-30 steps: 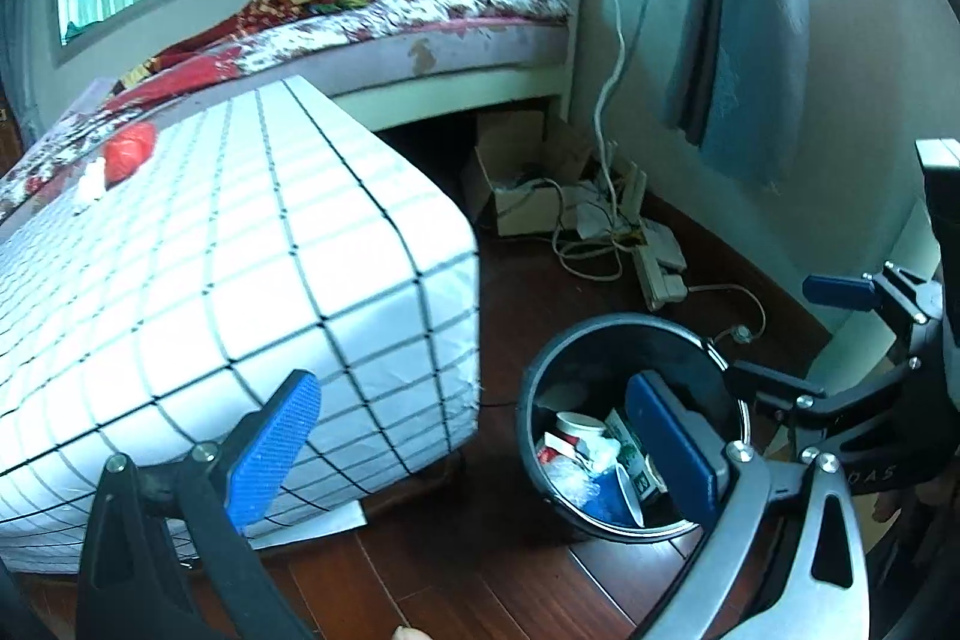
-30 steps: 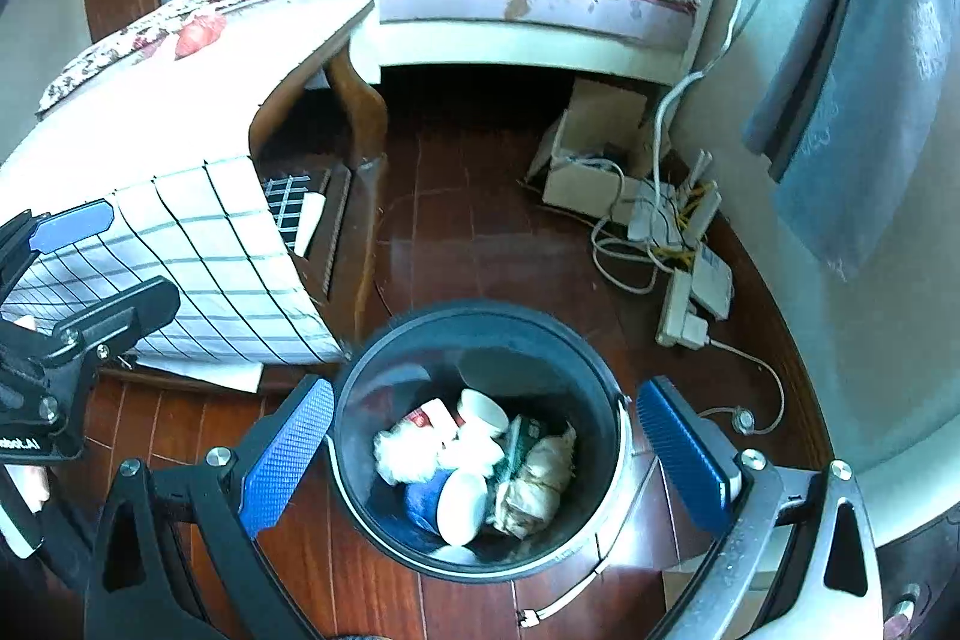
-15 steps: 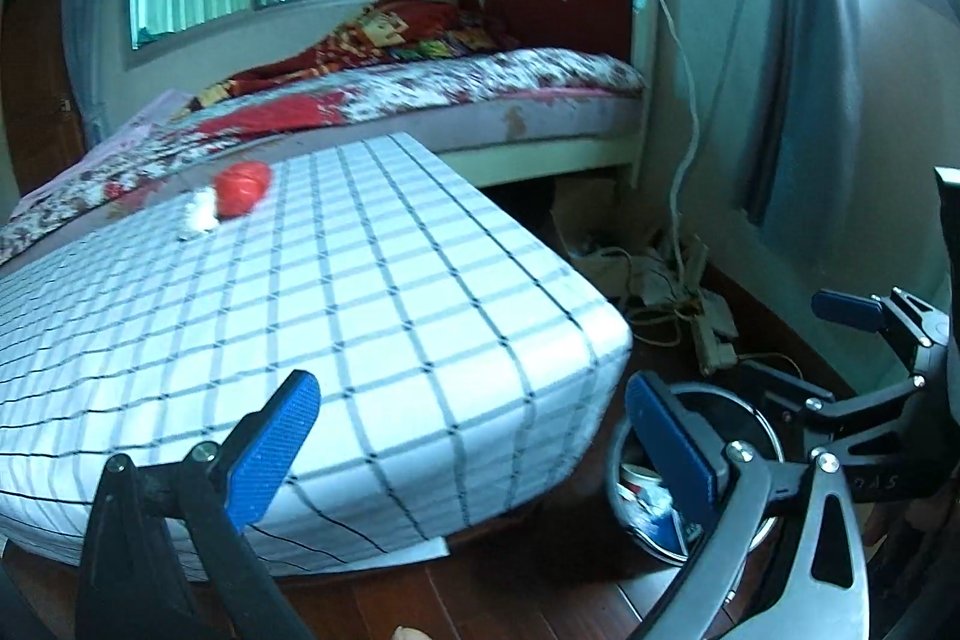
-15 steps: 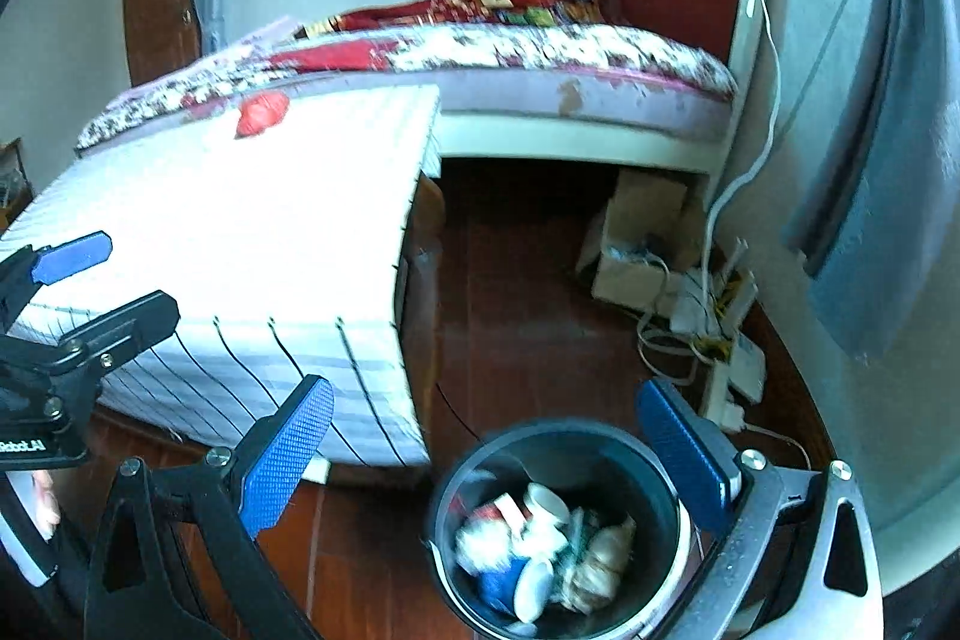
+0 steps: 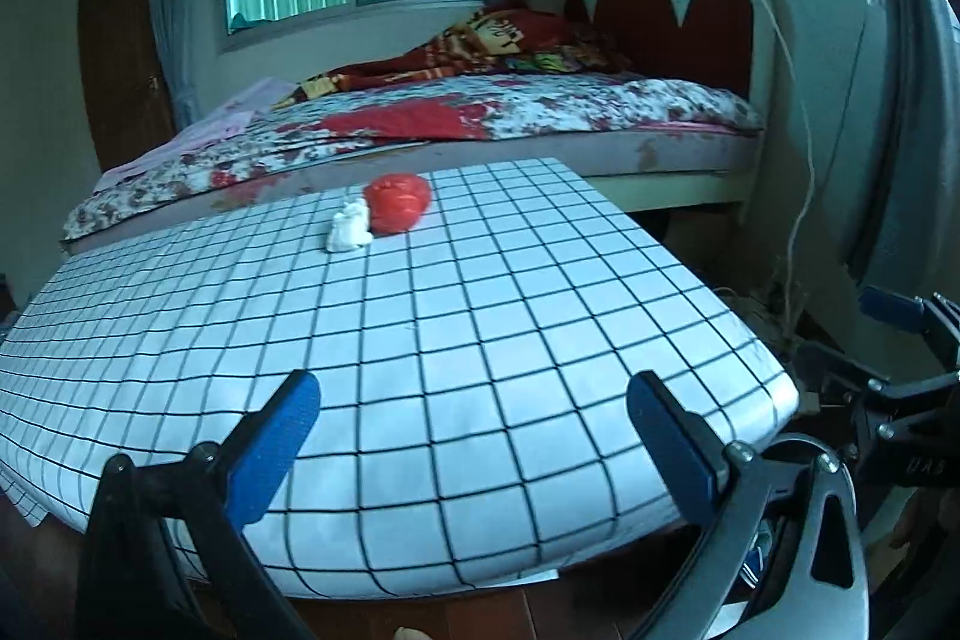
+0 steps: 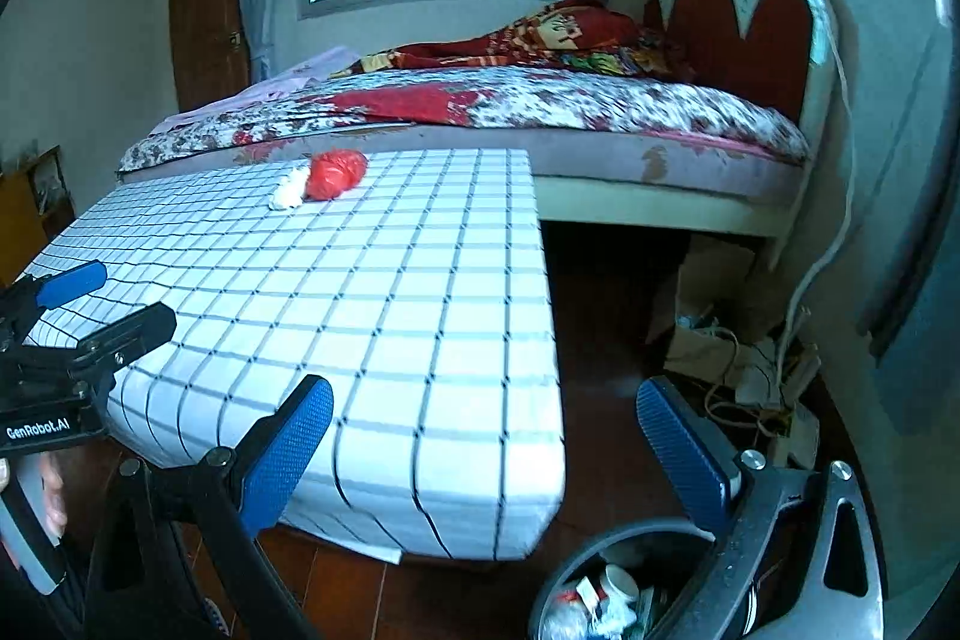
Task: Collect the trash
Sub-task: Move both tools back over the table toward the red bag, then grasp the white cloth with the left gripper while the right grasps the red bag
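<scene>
A crumpled red plastic bag (image 5: 397,204) and a white crumpled tissue (image 5: 348,234) lie side by side at the far end of the table with the white checked cloth (image 5: 420,340); they also show in the right wrist view, the bag (image 6: 335,173) and the tissue (image 6: 287,191). My left gripper (image 5: 474,436) is open and empty over the table's near edge. My right gripper (image 6: 486,436) is open and empty, to the right of the table, above a black trash bin (image 6: 606,580) holding cups and wrappers.
A bed (image 6: 540,106) with a floral cover and a red headboard stands behind the table. Cables, power strips and a cardboard box (image 6: 744,364) lie on the wooden floor by the right wall. The left gripper shows at the left edge of the right wrist view (image 6: 78,316).
Both grippers have risen and tilted up from the bin toward the tabletop. The bin has dropped to the bottom edge of both views; the red bag and tissue now sit ahead.
</scene>
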